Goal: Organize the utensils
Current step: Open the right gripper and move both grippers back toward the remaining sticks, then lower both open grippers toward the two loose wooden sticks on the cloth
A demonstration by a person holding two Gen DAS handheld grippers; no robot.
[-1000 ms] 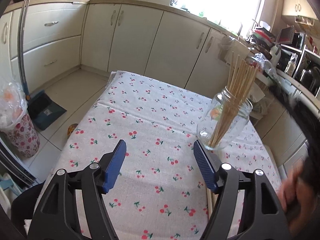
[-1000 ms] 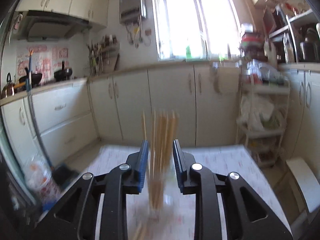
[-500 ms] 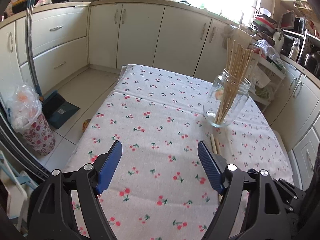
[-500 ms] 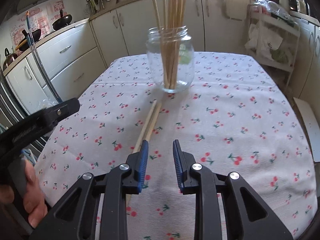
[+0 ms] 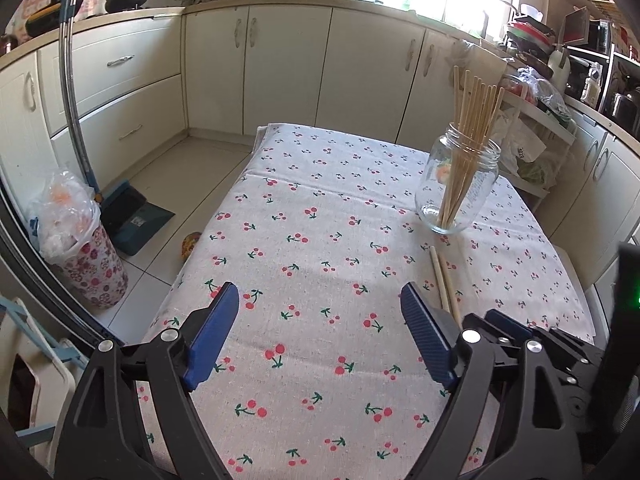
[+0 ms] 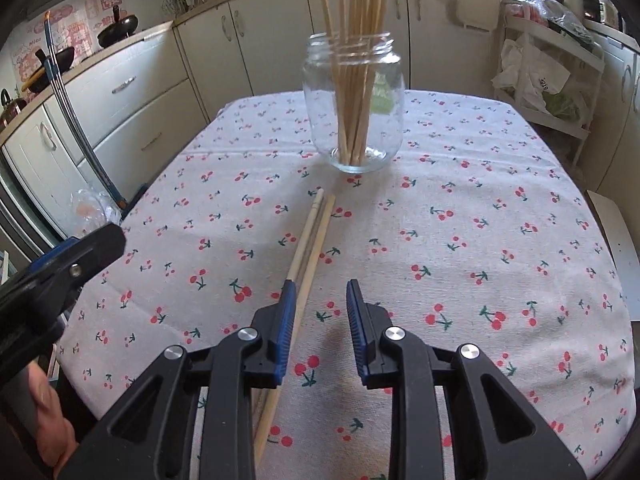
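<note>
L gripper (image 5: 320, 320) sits low in the left wrist view, jaws wide apart and just been opening; nothing between them but cloth (image 5: 320, 208). Its blue pads (image 5: 212, 332) hang over the cherry print w/o touching any utensil. R gripper (image 6: 320, 308) fills the bottom centre of the right wrist view, jaws a narrow gap apart, holding nothing; bare cloth shows in the gap.

Two loose chopsticks (image 6: 312, 240) lie side by side, touching, running from centre frame down toward lower left. Their near part passes just outside and under the R gripper's left finger (image 6: 286, 320), not between the jaws. In the left wrist view the same pair (image 5: 442, 280) lies right of centre, just past the L gripper's right pad.

Jar (image 6: 352, 104) stands upright at upper centre, clear glass, w/ a bundle of sticks (image 6: 356, 40) inside, tips fanning above the rim. Jar is near the pair's far ends, not touching.

L gripper also shows at the left edge of the right wrist view, w/ a hand (image 6: 48, 428) below it, lower left.
</note>
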